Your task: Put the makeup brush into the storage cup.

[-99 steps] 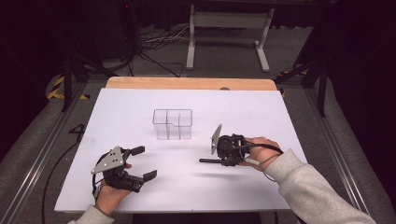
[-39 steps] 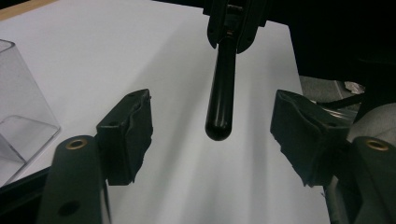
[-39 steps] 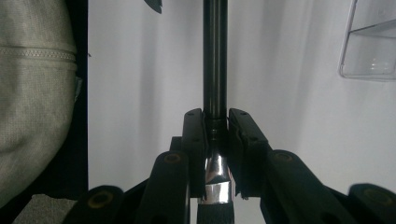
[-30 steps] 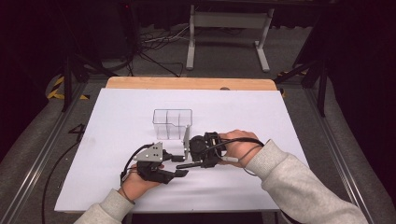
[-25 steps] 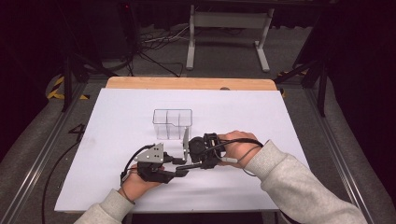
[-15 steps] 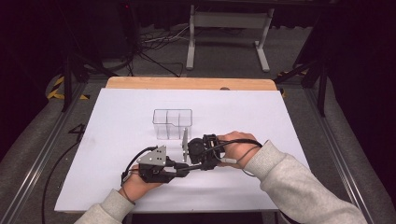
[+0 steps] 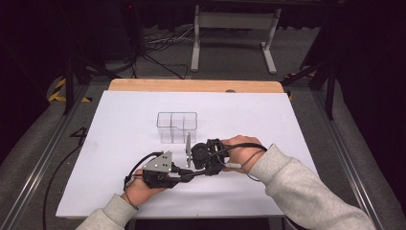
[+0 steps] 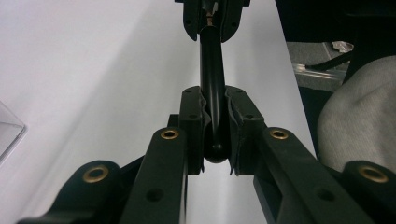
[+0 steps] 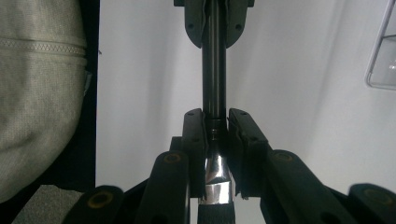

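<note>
On the white tabletop (image 7: 119, 124), in the high view, the left tool (image 7: 184, 176) lies low in front of the clear plastic box (image 7: 177, 127), on the person's side of it and a little to the left. A grey three-cornered plate sits on top of this tool, and the left hand (image 7: 139, 188) holds it from behind. Its jaws have just been closing, and in the left gripper view they are now clenched on the rounded end of a thin black rod (image 8: 213, 93), with the pads (image 8: 192, 126) pressing on both sides of it.

The rod runs between the two tools, so it is also in front of the box, near it but not touching it. In the high view it is mostly hidden by the tools, and I cannot tell if it rests on the tabletop or is lifted a little.

To the right of the left tool, still in front of the box, is the right tool (image 7: 191, 173), held by the right hand (image 7: 239, 153) in a grey sleeve (image 7: 306, 191). In the right gripper view its jaws are clenched on the other end of the rod (image 9: 214, 70), at the place where the black shaft meets a shiny metal part (image 9: 215, 179). The corner of the box (image 9: 384, 51) is seen at the right edge of that view.
</note>
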The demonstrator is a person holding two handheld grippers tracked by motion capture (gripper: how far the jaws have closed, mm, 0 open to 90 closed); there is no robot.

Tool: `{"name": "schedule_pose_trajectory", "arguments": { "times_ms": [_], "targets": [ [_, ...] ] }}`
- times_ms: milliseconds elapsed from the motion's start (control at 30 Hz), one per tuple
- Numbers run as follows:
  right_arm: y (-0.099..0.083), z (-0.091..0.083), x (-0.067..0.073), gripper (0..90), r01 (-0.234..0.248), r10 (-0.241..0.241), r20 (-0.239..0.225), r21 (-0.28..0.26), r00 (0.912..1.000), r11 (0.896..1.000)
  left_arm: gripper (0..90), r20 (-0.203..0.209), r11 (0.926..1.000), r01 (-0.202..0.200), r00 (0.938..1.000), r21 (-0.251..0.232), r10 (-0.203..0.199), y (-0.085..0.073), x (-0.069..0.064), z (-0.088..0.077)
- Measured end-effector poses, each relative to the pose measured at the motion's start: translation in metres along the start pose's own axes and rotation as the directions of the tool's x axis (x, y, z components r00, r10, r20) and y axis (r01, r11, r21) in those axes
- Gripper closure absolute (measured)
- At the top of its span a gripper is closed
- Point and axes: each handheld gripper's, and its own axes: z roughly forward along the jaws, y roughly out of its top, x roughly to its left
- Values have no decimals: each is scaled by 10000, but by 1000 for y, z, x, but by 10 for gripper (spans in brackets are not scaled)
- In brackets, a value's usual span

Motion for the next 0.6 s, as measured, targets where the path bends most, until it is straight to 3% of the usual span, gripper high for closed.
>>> {"name": "schedule_pose_trajectory", "arguments": {
  "times_ms": [367,533,600],
  "targets": [
    [0,1,0,774,2,-2,41,-40,10000,10000,786,3,9999,63,10000,115,-63,-1,0,2],
    [-4,-1,0,760,-254,263,172,-534,9995,9983,788,-125,9998,175,9998,-93,-176,-3,1,-1],
    [-7,-4,-1,738,-289,311,260,-791,9992,9964,788,-235,9996,276,9993,40,-275,-4,1,1]
  ]
}}
